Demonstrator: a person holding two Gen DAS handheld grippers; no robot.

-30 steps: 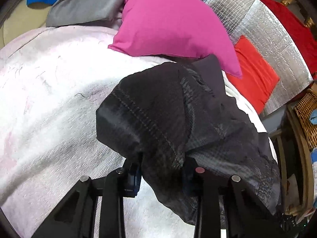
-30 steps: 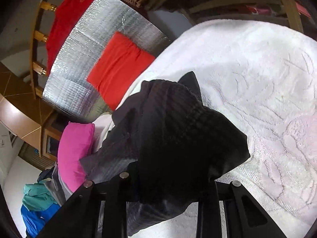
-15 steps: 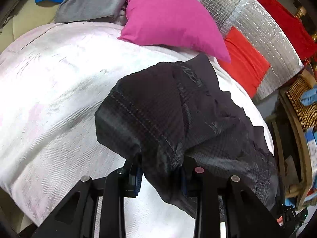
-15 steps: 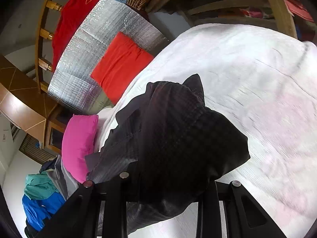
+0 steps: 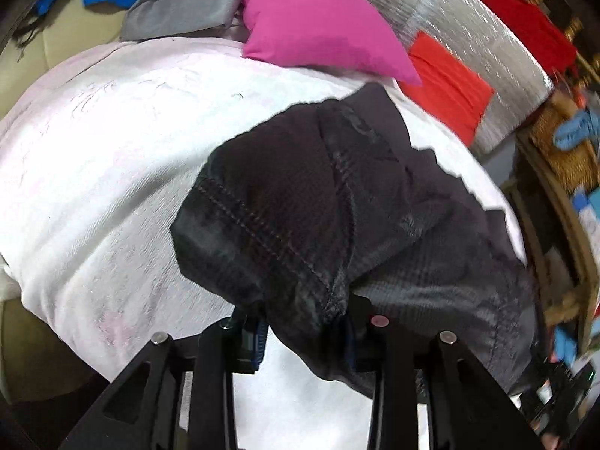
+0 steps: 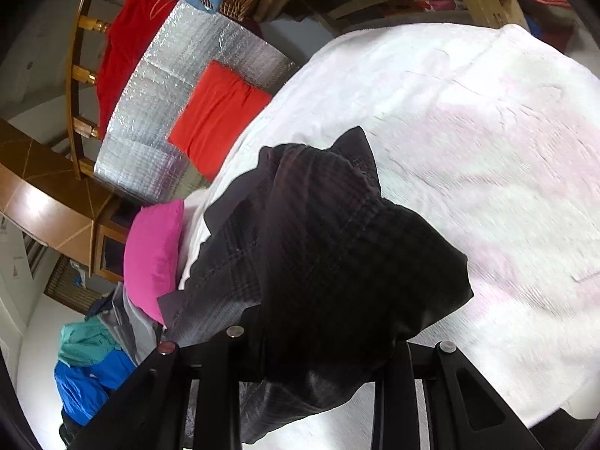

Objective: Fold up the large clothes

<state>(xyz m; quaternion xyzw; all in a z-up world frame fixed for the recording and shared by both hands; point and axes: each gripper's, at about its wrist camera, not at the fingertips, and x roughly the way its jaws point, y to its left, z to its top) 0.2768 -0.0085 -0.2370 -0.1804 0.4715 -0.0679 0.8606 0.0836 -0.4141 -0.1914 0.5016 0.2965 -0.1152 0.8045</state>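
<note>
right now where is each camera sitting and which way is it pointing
Left wrist: rides on the left gripper, looking along its fingers over the white blanket toward the pink pillow; both fingers show, shut on the black garment.
Right wrist: rides on the right gripper, looking across the white blanket toward the silver mat; its fingers show, shut on the black garment.
Shared: the black garment, white blanket, pink pillow, red cushion and silver mat.
</note>
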